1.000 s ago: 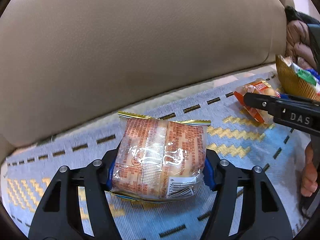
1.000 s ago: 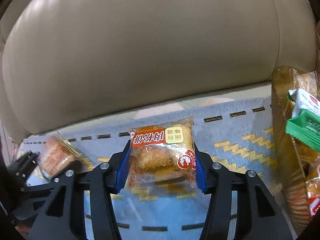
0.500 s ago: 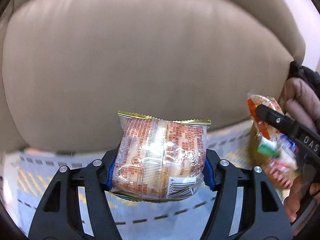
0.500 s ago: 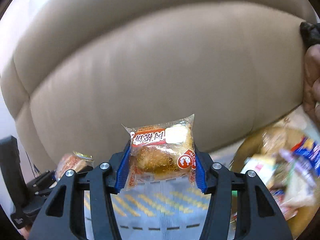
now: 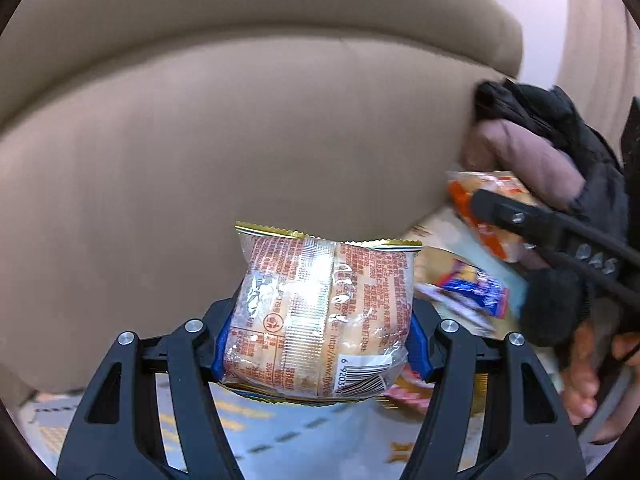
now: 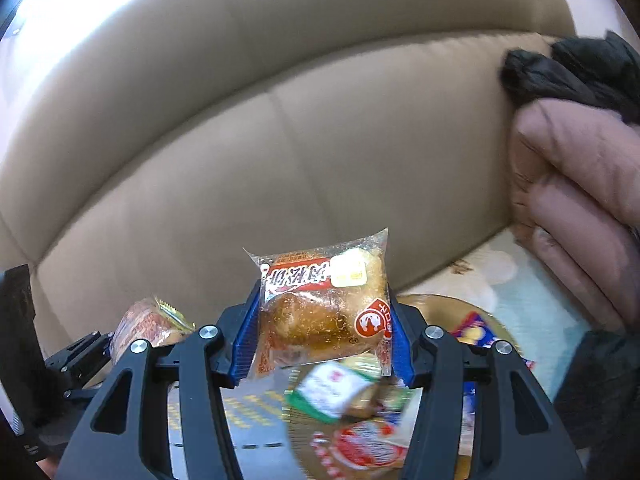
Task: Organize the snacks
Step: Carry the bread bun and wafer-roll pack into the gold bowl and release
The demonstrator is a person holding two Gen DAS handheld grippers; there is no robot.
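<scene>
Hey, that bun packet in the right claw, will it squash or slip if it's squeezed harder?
The bun packet probably squashes: soft bread in thin film. The glossy wrapper may slide on the right claw, and it looks light for its size.

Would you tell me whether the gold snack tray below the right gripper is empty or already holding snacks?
Holding snacks: the gold tray already contains several wrapped packets, among them a green-and-white packet and a red one.

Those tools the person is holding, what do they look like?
Each tool, left and right, has two black plastic fingers with triangular cut-outs, silver screws and ribbed blue pads. Pale lettering marks the right one's side. A fuzzy black cuff covers the wrist.
</scene>
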